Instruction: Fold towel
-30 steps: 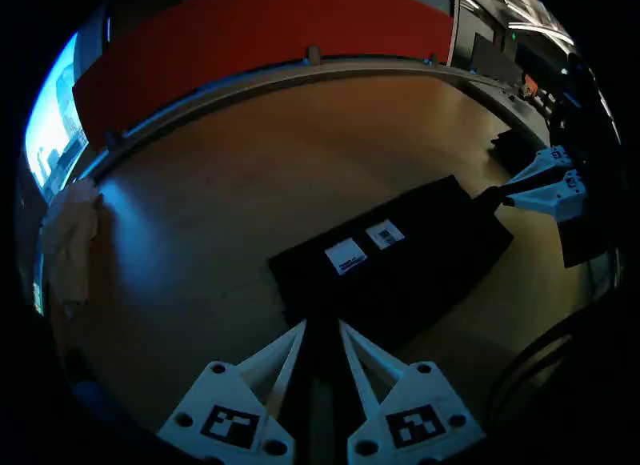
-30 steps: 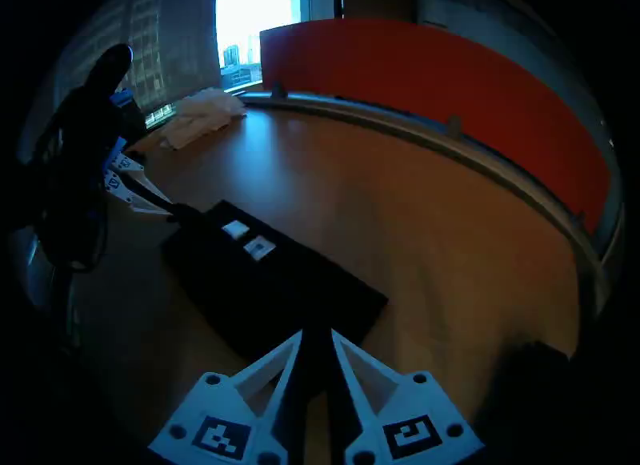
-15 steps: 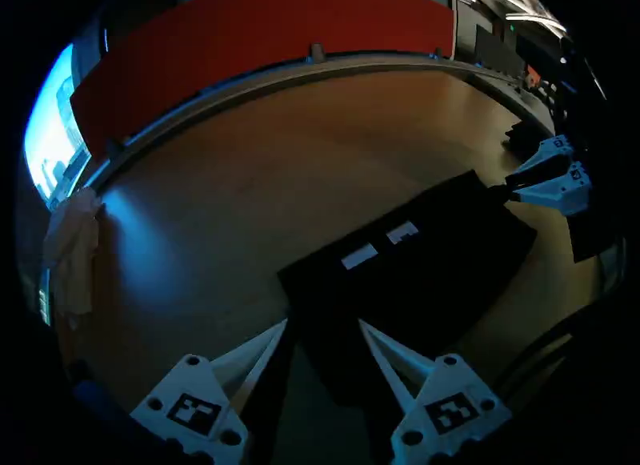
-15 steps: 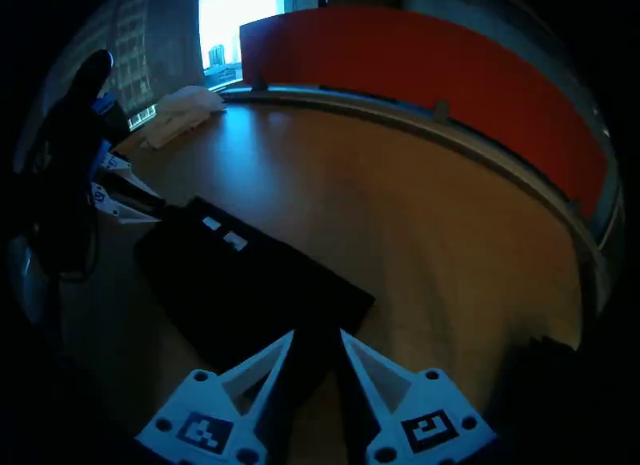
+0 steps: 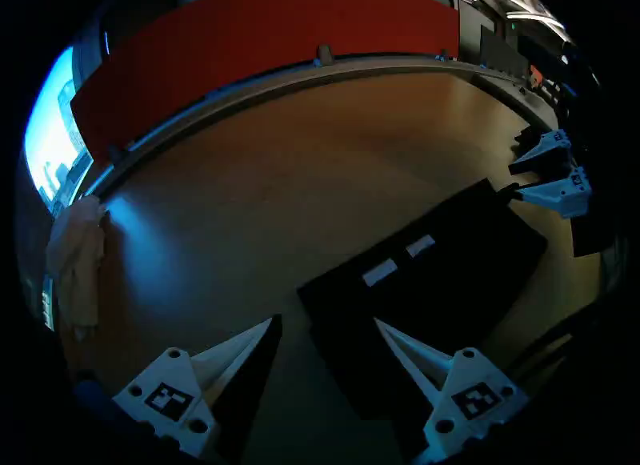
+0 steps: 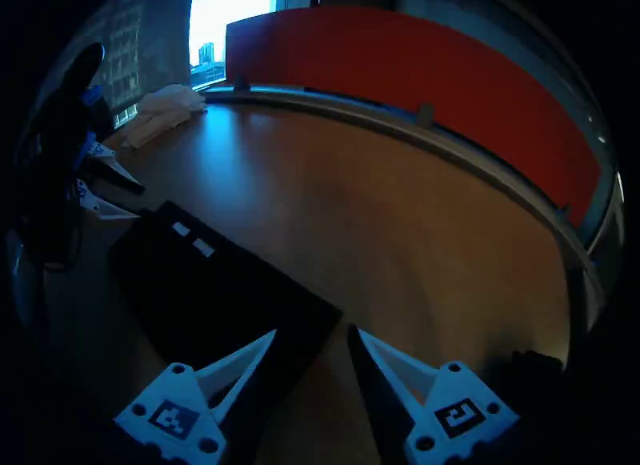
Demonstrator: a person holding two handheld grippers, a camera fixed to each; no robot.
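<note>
Both the left gripper [image 5: 326, 319] and the right gripper [image 6: 314, 330] are now spread wide, where the black towel [image 5: 448, 265] was pinched a second ago; it is left flat on the table [image 5: 280, 169] (labels [image 5: 381, 271] upward), so this fold is judged done.

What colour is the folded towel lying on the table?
The towel is black, with two small white tags; clearest in the left gripper view.
</note>
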